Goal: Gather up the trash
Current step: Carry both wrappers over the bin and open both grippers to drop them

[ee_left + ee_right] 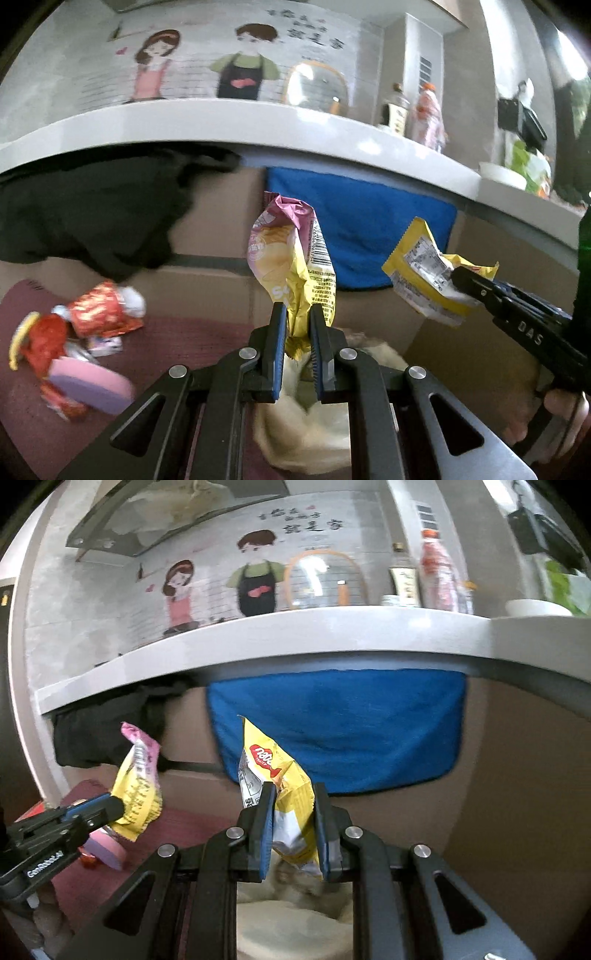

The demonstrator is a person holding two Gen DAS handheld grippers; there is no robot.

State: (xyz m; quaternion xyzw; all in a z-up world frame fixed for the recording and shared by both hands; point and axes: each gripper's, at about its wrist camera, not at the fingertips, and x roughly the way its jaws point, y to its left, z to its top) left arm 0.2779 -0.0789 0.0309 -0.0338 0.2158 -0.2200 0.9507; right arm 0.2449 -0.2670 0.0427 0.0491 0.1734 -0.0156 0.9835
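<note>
Your left gripper (298,325) clamps a chip bag (291,251), your right gripper (293,808) a yellow wrapper (291,797); both hang clear below the desk (258,646) edge.

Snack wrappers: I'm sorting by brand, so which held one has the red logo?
The yellow-and-white crinkled wrapper in the right gripper; the left gripper holds a pink-and-gold chip bag without that logo.
</note>
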